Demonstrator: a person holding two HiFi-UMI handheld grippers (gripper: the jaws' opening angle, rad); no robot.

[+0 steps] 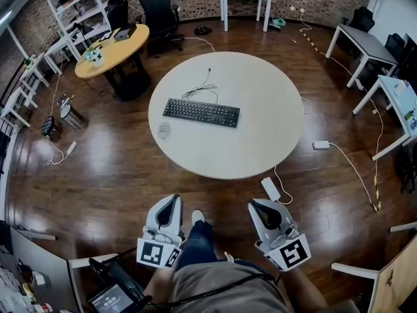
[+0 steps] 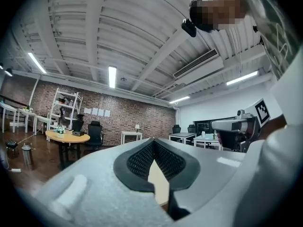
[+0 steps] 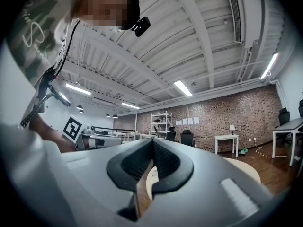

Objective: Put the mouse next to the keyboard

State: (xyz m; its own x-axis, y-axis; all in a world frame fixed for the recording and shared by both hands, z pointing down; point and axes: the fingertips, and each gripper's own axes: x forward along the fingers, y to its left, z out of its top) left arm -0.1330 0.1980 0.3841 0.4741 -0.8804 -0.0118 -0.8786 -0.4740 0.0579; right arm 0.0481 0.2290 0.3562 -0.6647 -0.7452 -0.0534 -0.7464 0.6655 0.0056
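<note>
On the table [image 1: 260, 135], mouse [image 1: 163, 130] lies left of keyboard [image 1: 201, 112].

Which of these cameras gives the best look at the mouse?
The head view: the mouse lies in plain sight on the round table, by the keyboard's left end. Both gripper views point across the room and show no mouse.

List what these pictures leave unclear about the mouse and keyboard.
- Head view: the mouse is too small and pale against the table to show any cable.
- Head view: the keyboard shows no readable key legends; its cable ends unclearly.
- Gripper views: the left gripper and right gripper themselves block mouse and keyboard.
</note>
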